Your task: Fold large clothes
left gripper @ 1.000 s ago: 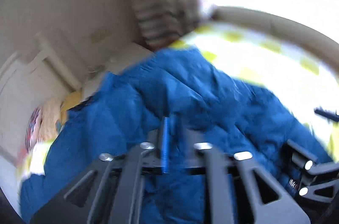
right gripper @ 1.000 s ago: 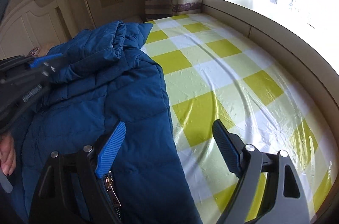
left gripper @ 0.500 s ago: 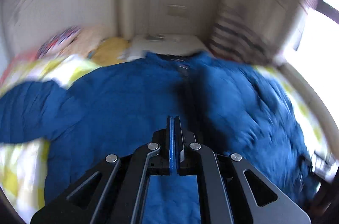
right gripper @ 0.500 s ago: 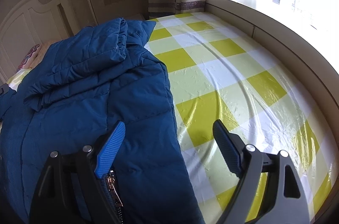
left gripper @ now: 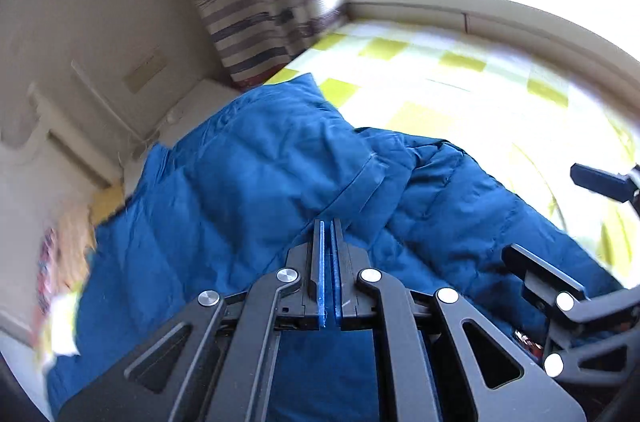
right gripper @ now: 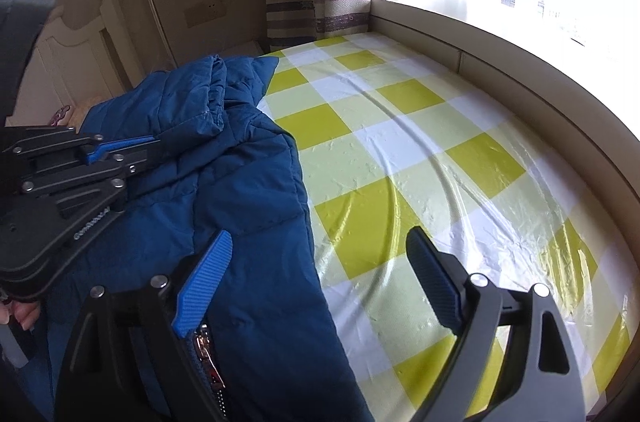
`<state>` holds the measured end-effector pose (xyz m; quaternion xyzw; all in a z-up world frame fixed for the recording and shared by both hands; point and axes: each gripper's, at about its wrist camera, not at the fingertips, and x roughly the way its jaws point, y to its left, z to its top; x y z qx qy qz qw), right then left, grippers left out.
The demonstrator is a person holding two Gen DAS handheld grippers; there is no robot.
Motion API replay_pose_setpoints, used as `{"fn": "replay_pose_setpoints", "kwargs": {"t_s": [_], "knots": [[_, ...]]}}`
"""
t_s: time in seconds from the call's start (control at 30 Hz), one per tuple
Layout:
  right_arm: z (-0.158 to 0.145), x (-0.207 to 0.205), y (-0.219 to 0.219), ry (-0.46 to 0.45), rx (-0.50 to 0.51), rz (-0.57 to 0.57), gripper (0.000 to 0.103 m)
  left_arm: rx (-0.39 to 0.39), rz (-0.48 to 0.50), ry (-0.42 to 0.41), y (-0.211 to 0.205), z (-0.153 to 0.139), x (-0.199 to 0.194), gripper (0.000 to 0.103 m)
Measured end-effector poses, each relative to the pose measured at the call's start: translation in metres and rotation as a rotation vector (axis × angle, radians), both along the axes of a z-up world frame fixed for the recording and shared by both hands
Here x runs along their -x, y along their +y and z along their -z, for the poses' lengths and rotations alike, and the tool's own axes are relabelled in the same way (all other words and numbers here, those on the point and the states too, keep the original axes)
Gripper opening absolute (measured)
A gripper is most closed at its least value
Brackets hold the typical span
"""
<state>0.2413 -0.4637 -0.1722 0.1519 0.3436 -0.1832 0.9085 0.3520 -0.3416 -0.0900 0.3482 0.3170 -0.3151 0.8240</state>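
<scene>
Left wrist view: left gripper (left gripper: 329, 270) pads pressed together, nothing visibly pinched; blue puffer jacket (left gripper: 248, 190) spread directly ahead and below, folded sleeve cuff just beyond tips, long axis running away toward headboard (left gripper: 48, 142).

Right wrist view: right gripper (right gripper: 316, 286) spread wide, holding nothing; jacket (right gripper: 240, 206) under left finger (right gripper: 204, 278), checked sheet (right gripper: 420, 158) under right. Zipper (right gripper: 206, 354) close by. Left gripper (right gripper: 120, 146) nearer cuff.
</scene>
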Motion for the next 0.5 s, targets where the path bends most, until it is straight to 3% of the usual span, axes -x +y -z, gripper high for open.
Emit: {"fn": "replay_pose_setpoints", "kwargs": {"t_s": [0.1,0.23,0.33,0.43,0.5], "knots": [[0.002,0.000,-0.002,-0.003,-0.013,-0.002,0.088,-0.030,-0.008,-0.007,-0.014,0.003,-0.003,0.007],[0.002,0.000,-0.003,-0.007,-0.020,-0.005,0.088,-0.036,-0.032,0.103,-0.020,0.015,-0.024,0.008],[0.002,0.001,-0.003,-0.013,-0.027,-0.008,0.089,0.104,-0.030,0.189,-0.004,0.008,-0.035,0.007],[0.003,0.002,-0.005,-0.018,-0.040,-0.013,0.090,0.135,-0.025,0.102,0.016,0.007,-0.027,0.004],[0.004,0.002,-0.006,-0.018,-0.048,-0.015,0.090,0.197,-0.053,0.090,0.035,0.000,-0.027,0.004]]}}
